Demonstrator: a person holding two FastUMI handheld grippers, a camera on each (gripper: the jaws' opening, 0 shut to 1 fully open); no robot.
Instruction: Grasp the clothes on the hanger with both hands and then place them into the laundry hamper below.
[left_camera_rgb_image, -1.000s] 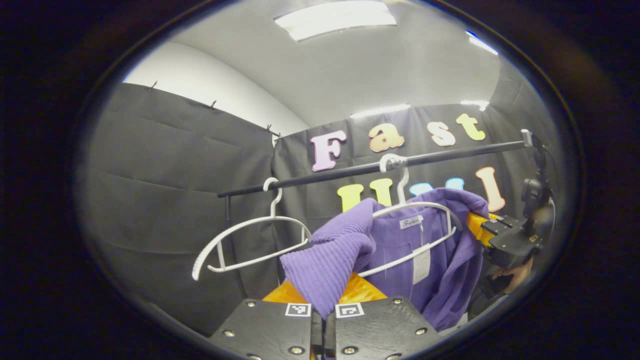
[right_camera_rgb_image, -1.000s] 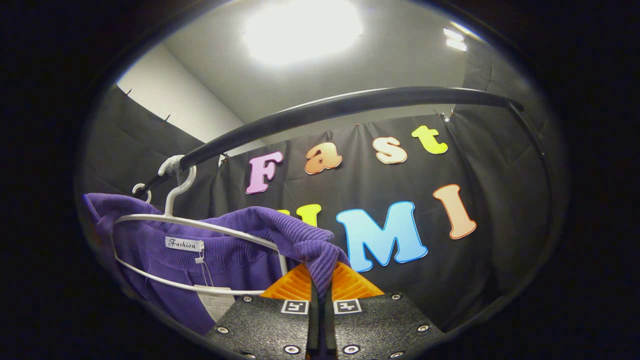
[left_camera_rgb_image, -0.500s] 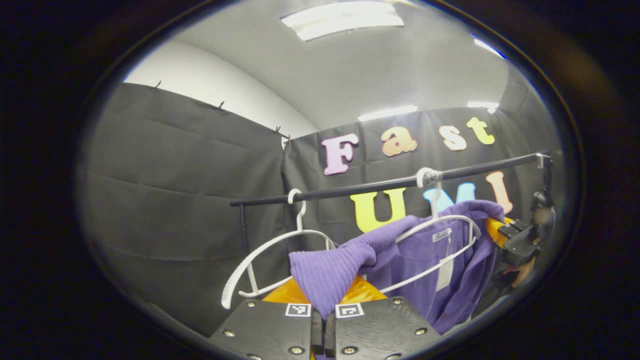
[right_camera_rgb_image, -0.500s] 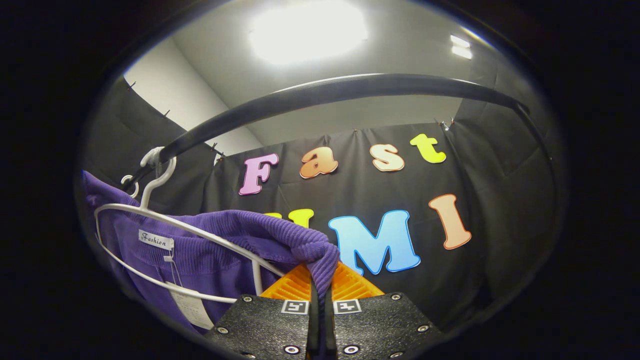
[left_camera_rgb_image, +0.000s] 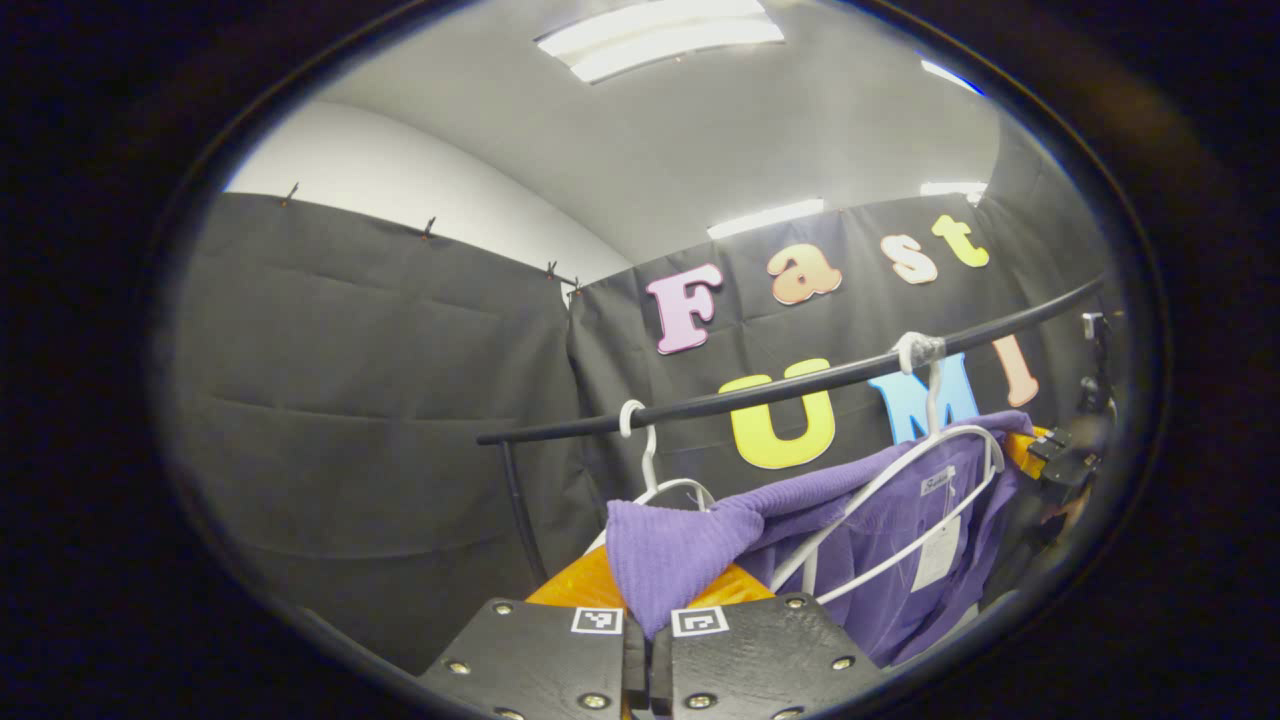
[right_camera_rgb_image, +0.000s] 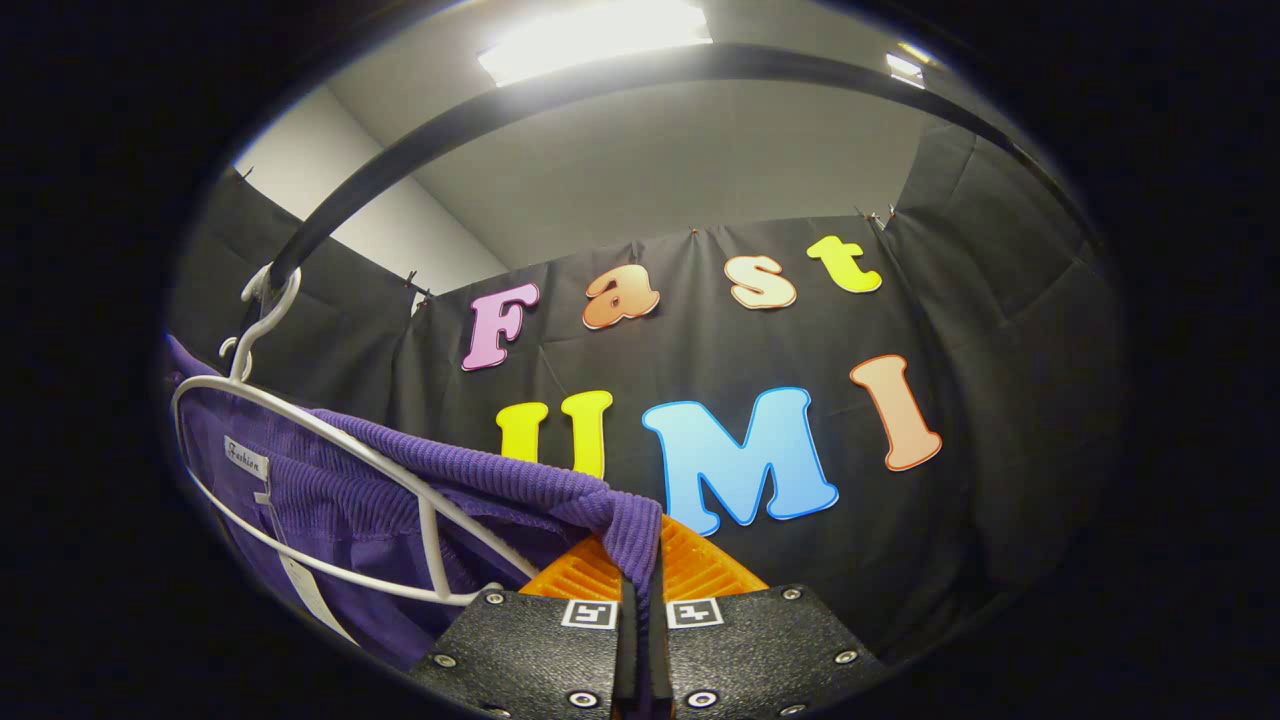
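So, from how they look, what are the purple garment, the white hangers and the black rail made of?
The purple garment looks like a soft ribbed knit: fine ridges show, and it folds limply where the left gripper and right gripper pinch it. The white hanger seems smooth plastic or coated wire; its thin rod has an even sheen. The black rail looks like a painted metal tube, though the frames cannot confirm it.

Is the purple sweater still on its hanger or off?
Still on. The purple sweater drapes over the white hanger hooked on the rail, both ends pinched.
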